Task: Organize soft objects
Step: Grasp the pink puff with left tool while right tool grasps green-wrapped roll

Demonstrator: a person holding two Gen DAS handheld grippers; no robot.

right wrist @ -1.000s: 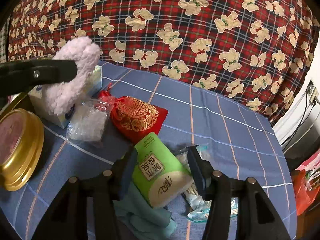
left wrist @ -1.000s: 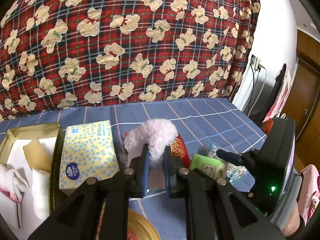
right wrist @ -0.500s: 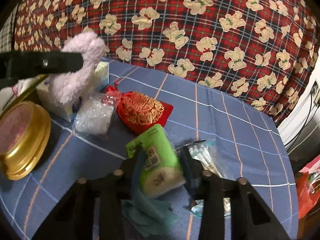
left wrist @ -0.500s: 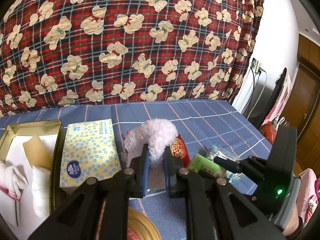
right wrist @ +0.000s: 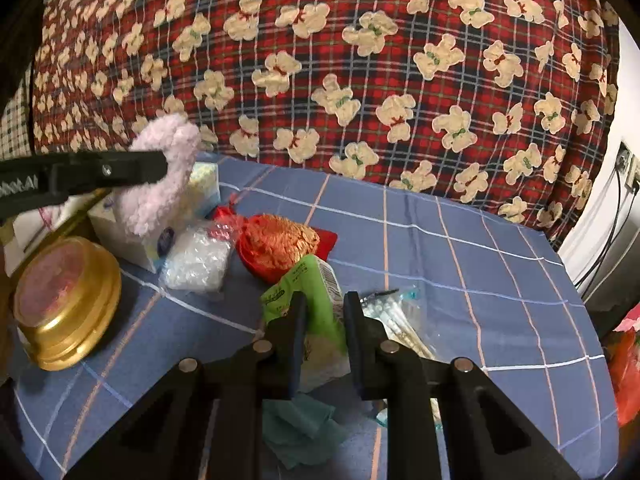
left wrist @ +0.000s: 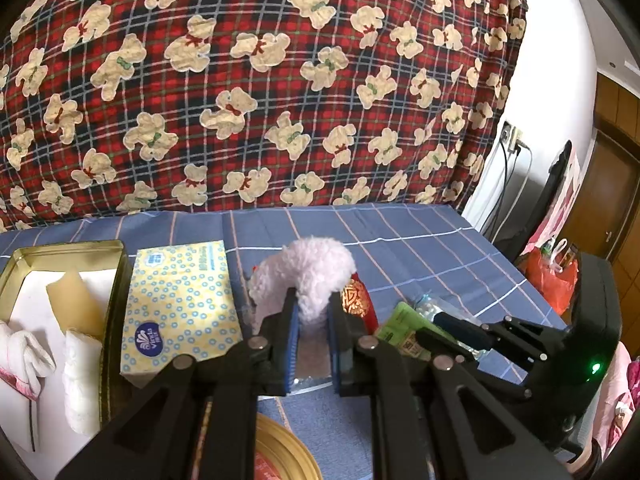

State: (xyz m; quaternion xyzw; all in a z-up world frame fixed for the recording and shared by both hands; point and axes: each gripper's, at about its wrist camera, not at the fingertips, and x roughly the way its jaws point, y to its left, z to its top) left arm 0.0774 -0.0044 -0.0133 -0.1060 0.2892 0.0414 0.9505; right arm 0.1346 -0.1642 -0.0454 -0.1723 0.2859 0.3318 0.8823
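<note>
Pinching fluffy pink scrunchie (left wrist: 308,276) in left hand-held gripper (left wrist: 312,344), green tissue pack (right wrist: 310,292) in right hand-held gripper (right wrist: 324,336)

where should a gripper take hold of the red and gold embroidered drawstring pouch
Grip the red and gold embroidered drawstring pouch at its cinched neck on the left end, coming from above. The body is plump and slumped flat on the blue checked cloth; the gathered neck is narrow enough, I judge, to pinch.

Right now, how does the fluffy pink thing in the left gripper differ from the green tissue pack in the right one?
The fluffy pink piece is fuzzy, pale and curved; the green tissue pack is smooth, printed and blocky. The left gripper holds the fluffy pink piece up above the blue checked cloth; whether the green tissue pack is off it I cannot tell. Both are soft, each squeezed between shut jaws; the right gripper clamps the pack.
</note>
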